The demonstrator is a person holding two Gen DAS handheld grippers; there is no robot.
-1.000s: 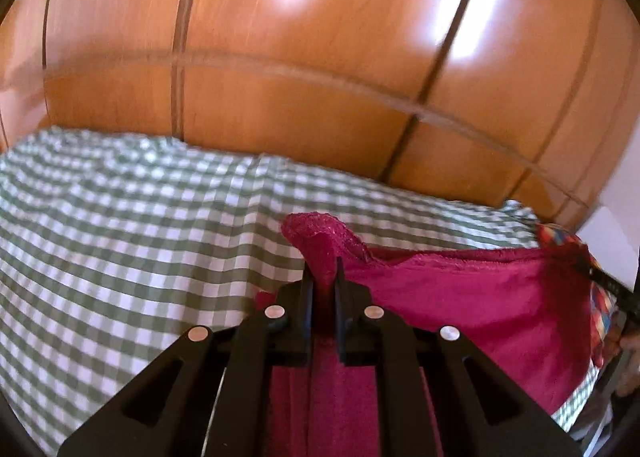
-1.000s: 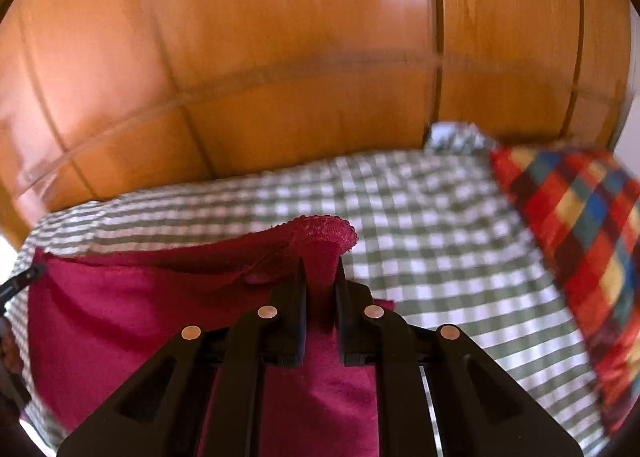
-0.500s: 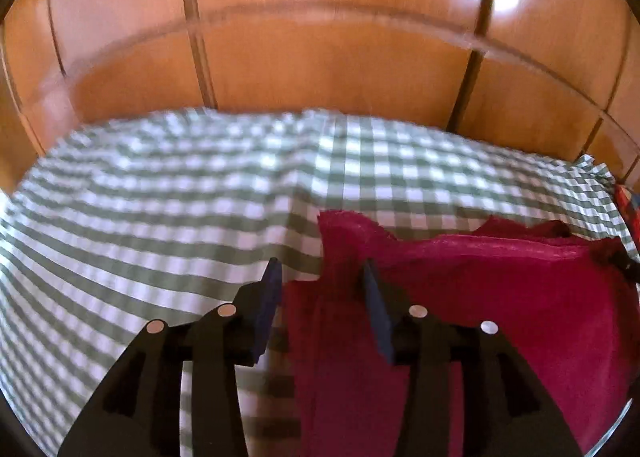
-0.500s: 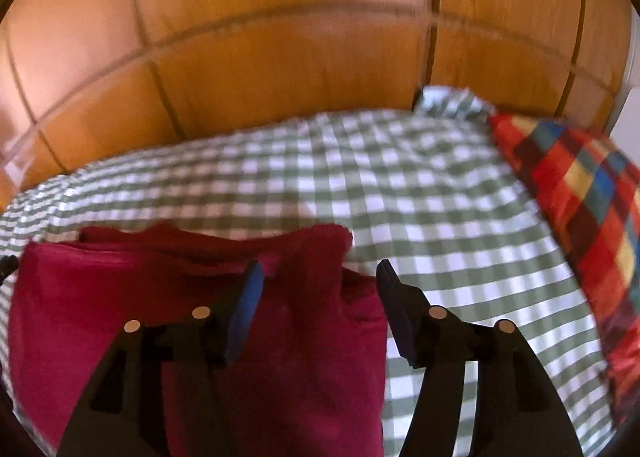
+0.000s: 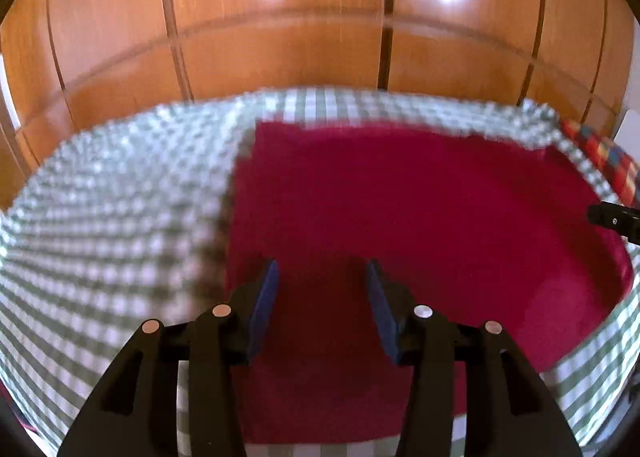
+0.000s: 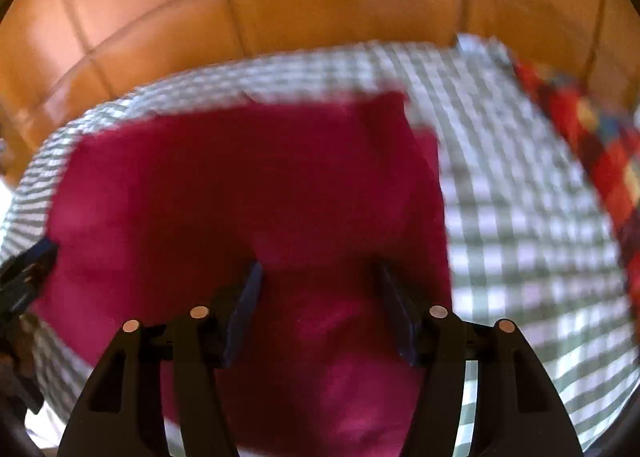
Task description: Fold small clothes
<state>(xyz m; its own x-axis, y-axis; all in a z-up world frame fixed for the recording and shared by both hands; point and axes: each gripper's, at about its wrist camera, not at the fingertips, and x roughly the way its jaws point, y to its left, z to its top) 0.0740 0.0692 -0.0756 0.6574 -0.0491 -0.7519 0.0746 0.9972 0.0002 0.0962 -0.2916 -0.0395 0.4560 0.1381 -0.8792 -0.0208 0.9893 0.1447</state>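
Changed: both corners let go; crimson garment [image 5: 400, 209] now lies folded on the checked bedsheet [image 5: 112, 217].
Left tongs [image 5: 320, 277]: wide apart, empty.
Right tongs [image 6: 318, 277]: wide apart, empty.
Meaning: this fold looks done.

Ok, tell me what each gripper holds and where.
Nothing. Left gripper and right gripper both have open jaws above the red cloth, which lies flat.

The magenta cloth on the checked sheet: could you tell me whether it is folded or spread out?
Folded, apparently: in the right wrist view the magenta cloth shows a second layer's edge offset at its far right corner.
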